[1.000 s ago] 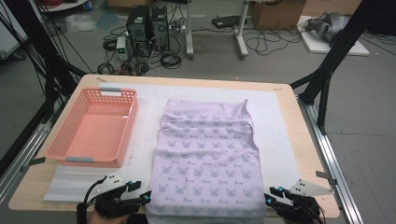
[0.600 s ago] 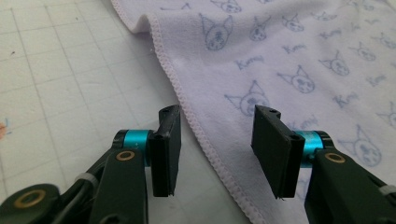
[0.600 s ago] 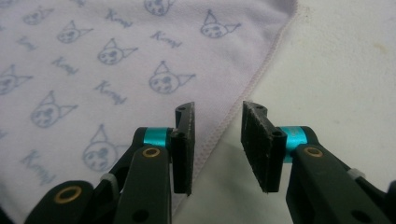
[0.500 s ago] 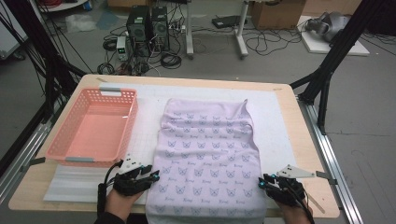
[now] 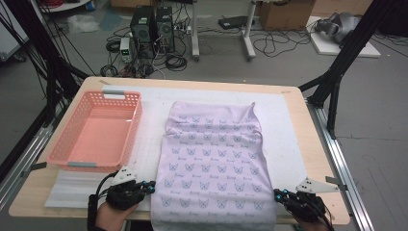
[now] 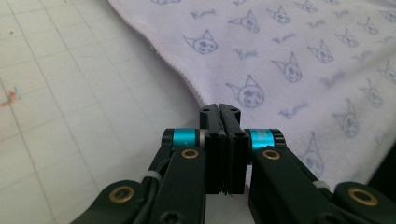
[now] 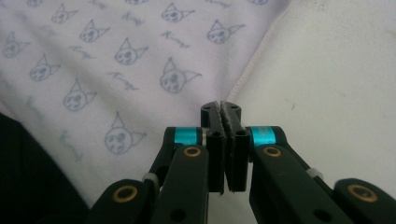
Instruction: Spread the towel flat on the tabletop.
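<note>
A lilac cloth (image 5: 214, 159) printed with small cat heads lies flat on the white mat, its near end reaching the table's front edge. My left gripper (image 5: 153, 185) sits at the cloth's near left edge and my right gripper (image 5: 276, 194) at its near right edge. In the left gripper view the jaws (image 6: 219, 108) have just closed, pads together right on the hem of the cloth (image 6: 303, 60). The right gripper view shows the same: the jaws (image 7: 221, 106) have just closed on the stitched hem of the cloth (image 7: 116, 56).
A pink plastic basket (image 5: 134, 130) stands to the left of the cloth and holds nothing. The white gridded mat (image 5: 284, 125) covers most of the wooden table (image 5: 315, 144). Black frame legs, cables and computer towers stand on the floor beyond.
Both hands came up from the bottom edge to the cloth's near side edges, and the jaws of both grippers closed there. The cloth and basket stay put.
</note>
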`<state>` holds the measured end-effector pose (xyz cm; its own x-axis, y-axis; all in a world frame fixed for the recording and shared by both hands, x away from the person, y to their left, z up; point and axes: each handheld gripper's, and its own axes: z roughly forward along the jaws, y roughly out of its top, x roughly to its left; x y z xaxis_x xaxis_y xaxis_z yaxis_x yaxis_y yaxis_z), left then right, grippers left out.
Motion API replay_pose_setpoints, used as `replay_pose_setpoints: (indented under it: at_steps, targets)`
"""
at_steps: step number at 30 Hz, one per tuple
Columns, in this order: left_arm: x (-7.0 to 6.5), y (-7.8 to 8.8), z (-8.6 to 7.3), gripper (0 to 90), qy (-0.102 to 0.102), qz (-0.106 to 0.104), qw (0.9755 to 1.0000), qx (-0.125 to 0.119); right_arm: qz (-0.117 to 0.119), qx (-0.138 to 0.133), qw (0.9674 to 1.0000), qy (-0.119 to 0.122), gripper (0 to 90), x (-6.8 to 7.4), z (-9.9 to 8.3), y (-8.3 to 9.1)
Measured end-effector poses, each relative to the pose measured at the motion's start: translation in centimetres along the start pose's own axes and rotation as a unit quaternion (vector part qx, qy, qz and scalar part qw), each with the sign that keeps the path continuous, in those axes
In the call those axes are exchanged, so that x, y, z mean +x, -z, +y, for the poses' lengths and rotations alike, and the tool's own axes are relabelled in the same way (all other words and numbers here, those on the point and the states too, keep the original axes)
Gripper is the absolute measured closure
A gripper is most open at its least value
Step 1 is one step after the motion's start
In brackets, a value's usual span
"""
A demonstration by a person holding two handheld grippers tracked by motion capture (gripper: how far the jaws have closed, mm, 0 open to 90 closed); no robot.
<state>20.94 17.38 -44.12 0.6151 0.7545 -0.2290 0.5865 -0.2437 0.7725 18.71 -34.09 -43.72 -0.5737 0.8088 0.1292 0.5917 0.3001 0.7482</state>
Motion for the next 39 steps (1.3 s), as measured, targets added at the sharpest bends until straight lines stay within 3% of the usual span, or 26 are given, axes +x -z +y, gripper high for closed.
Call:
replay_pose_setpoints:
  at_steps: [10, 16, 17, 18, 20, 25, 29, 31, 35, 38, 39]
  targets:
    - [-0.7, 2.1, -1.3, 88.5, 0.004, -0.03, 0.9993, 0.022, 0.03, 0.011, 0.9994, 0.011, 89.1, 1.3, -1.1, 2.3]
    - [-1.2, 3.2, -1.9, 88.1, 0.003, -0.064, 0.9975, 0.03, 0.049, 0.011, 0.9985, 0.02, 88.7, 2.1, -2.0, 3.8]
    - [-1.3, 3.2, -1.9, 86.7, -0.001, -0.063, 0.9977, 0.027, 0.05, 0.009, 0.9984, 0.022, 86.2, 2.1, -2.1, 3.9]
    - [-1.3, 3.0, -1.8, 79.7, -0.004, -0.051, 0.9985, 0.02, 0.046, 0.009, 0.9987, 0.019, 79.5, 2.1, -2.1, 3.9]
    - [-1.0, 2.6, -1.4, 55.0, 0.012, -0.03, 0.9995, 0.0, 0.031, 0.006, 0.9995, 0.008, 66.9, 1.7, -1.9, 3.4]
    - [0.0, 1.0, 0.1, 46.8, 0.021, -0.005, 0.999, -0.038, 0.01, -0.003, 0.9999, 0.005, 62.8, 1.2, -0.7, 1.6]
    - [0.8, -1.3, 1.4, 46.8, 0.025, 0.009, 0.9986, -0.045, -0.011, -0.012, 0.9999, -0.003, 59.8, 0.4, 0.7, -0.3]
    - [1.2, -2.6, 1.9, 46.7, 0.034, 0.012, 0.9987, -0.037, -0.023, -0.014, 0.9995, -0.016, 57.3, -0.3, 1.4, -1.3]
    - [1.4, -4.5, 2.4, 48.2, 0.035, 0.017, 0.9991, -0.018, -0.047, -0.006, 0.9983, -0.036, 58.2, -1.3, 2.4, -3.5]
    - [0.8, -4.9, 2.4, 58.5, 0.006, 0.035, 0.9992, -0.019, -0.061, -0.002, 0.9974, -0.039, 72.7, -1.4, 2.7, -4.4]
    - [0.8, -4.8, 2.4, 70.3, -0.003, 0.032, 0.9994, -0.013, -0.057, 0.0, 0.9975, -0.041, 83.1, -1.5, 2.7, -4.4]
